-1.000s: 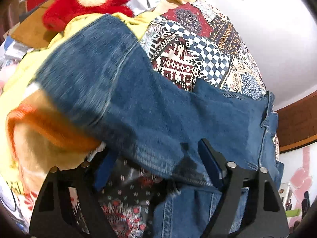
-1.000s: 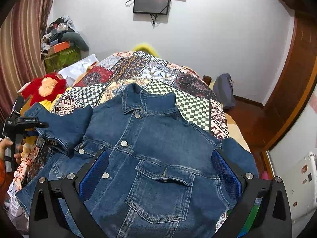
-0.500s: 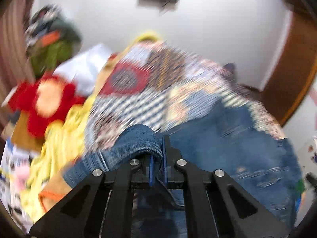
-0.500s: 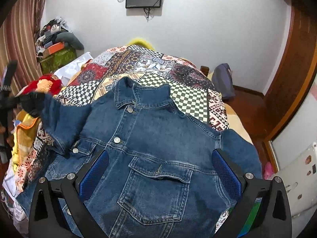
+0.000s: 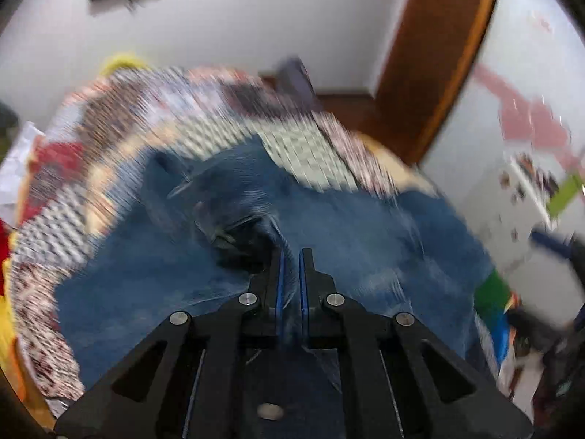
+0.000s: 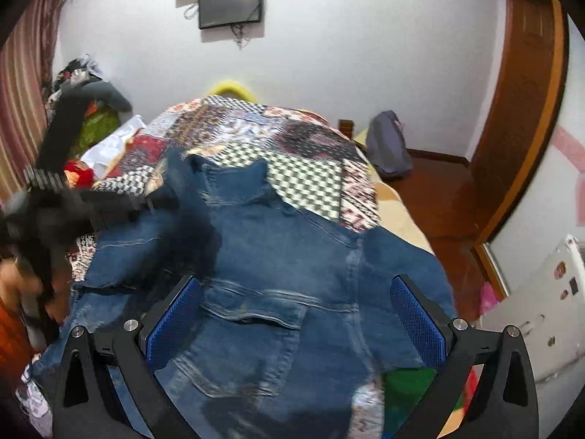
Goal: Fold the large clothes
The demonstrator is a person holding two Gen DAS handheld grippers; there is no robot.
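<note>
One sleeve now lifted over one denim jacket; left gripper jaws clamp it, right gripper jaws wide, empty.

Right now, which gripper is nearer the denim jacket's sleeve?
Left. The left gripper is shut on the denim jacket's sleeve; the right gripper hovers open above the chest pocket.

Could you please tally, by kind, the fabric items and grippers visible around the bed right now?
Blue denim jacket: 1
Patchwork patterned bedspread: 1
Red plush toy: 1
Grey-purple cloth bag on the floor: 1
Black two-finger grippers, left gripper clamped on denim, right gripper open: 2
Total: 6
</note>
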